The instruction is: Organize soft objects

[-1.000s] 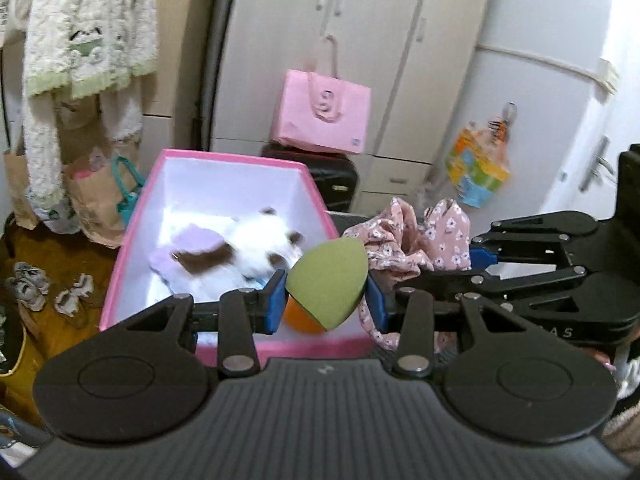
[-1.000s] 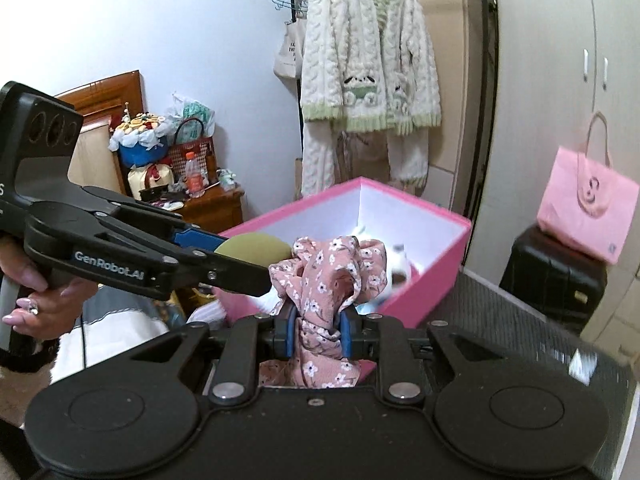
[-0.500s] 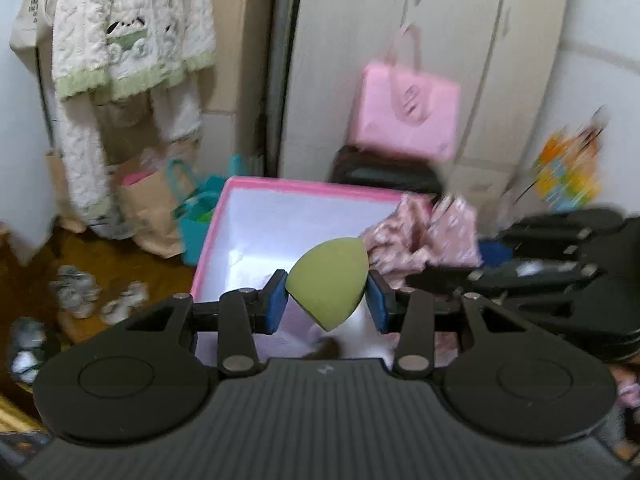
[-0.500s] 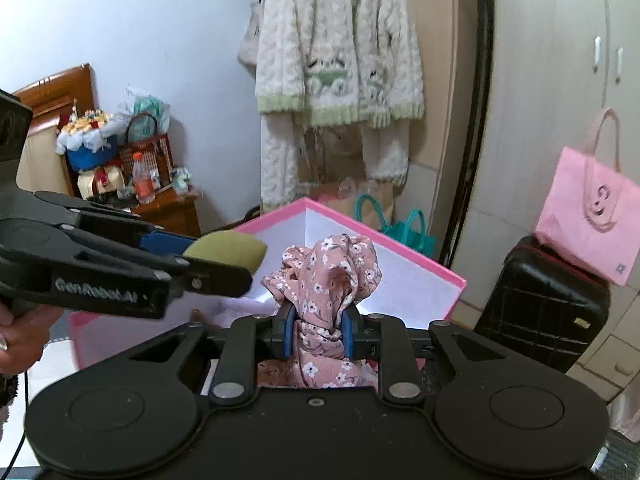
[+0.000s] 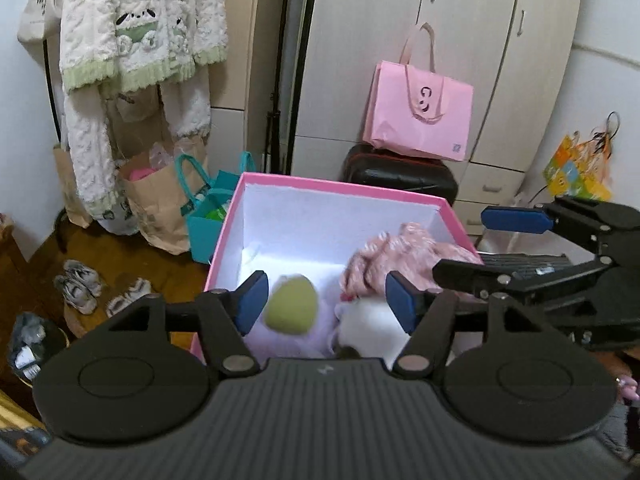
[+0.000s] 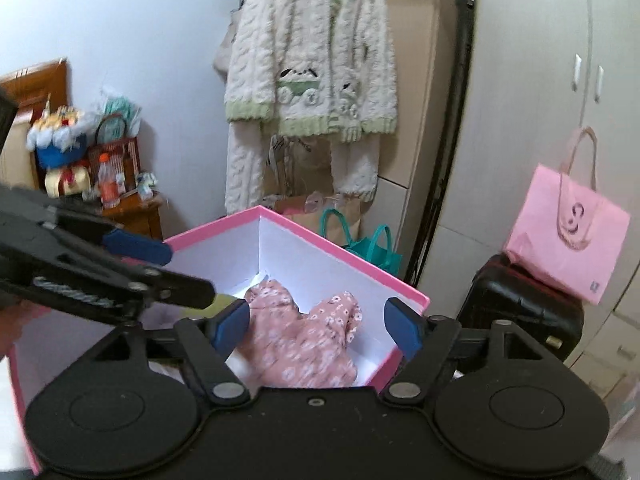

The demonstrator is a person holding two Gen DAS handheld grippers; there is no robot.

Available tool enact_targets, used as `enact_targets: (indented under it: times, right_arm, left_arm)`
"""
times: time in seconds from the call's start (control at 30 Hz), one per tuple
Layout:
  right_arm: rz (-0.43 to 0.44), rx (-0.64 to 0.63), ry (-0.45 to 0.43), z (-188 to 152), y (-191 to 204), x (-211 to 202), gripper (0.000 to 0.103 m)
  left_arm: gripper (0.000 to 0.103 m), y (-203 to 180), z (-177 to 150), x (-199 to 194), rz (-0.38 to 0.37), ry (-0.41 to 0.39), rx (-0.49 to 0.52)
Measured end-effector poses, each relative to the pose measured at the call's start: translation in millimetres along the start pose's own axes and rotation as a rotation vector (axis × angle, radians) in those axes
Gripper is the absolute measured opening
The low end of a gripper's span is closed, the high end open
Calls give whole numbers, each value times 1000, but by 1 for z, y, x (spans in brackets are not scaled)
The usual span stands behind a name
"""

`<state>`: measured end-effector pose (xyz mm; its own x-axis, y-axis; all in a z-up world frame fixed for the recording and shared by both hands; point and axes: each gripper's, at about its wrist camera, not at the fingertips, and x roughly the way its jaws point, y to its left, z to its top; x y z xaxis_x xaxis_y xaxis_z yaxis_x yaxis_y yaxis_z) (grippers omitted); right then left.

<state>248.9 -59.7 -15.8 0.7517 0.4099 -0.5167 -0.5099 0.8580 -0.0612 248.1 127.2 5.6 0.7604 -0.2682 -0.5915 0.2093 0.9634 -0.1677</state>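
Observation:
A pink box with white inside (image 5: 340, 186) (image 6: 340, 246) stands in front of both grippers. My left gripper (image 5: 326, 302) is open above the box, and the green sponge (image 5: 292, 309) lies blurred between and below its fingers, free of the pads. My right gripper (image 6: 316, 322) is open over the box, and the pink floral cloth (image 6: 304, 338) (image 5: 404, 252) lies loose inside, untouched by the pads. A white plush (image 5: 368, 320) and lilac cloth (image 5: 280, 342) lie in the box. Each gripper shows in the other's view, the right (image 5: 516, 220) and the left (image 6: 136, 246).
A pink paper bag (image 5: 418, 114) sits on a black suitcase (image 5: 400, 172) by the wardrobe. A white-green cardigan (image 5: 136, 32) hangs at left. Paper and teal bags (image 5: 200, 200) and shoes (image 5: 80, 288) are on the floor left of the box.
Both grippers have opened over the box. The green sponge has left the left gripper and the floral cloth has left the right gripper; both have dropped into the box.

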Motion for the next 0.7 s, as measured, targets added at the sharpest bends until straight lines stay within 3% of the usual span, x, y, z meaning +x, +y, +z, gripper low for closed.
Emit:
enact_targets:
  times: [0.37,0.6,0.7]
  right_arm:
    - [-22,59,-13,-21,8,-58,82]
    - [-14,70,9,-27,21,-98,84]
    - [-28,47,17,-31,31,-116,85]
  left_arm:
    - [80,-28,-26,-48,-14,1,94]
    - [99,-42,-35,-82,-5,-20,108]
    - [99,-50,-36,-96,13,-22,117]
